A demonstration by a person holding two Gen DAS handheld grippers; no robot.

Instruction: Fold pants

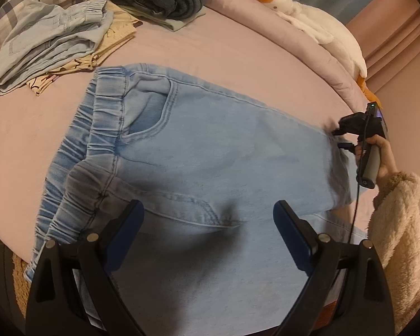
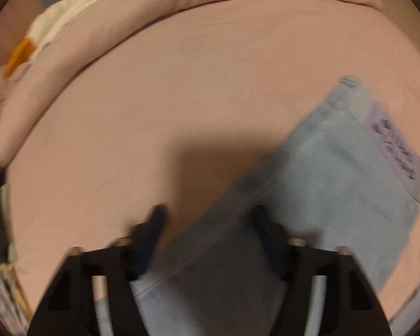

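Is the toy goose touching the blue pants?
Apart. The left wrist view shows the goose lying along the bed's far edge, with bare pink sheet between it and the pants.

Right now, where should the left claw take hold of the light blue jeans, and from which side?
Grip the elastic waistband of the light blue jeans. It is the thick, gathered edge and lies flat on the pink bed, so probably come from above at its open outer side, with the left claw wide.

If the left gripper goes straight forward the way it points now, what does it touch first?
Most likely the light blue jeans: the left gripper points down at the fabric near the front pocket, with nothing visible between. The exact depth is unclear.
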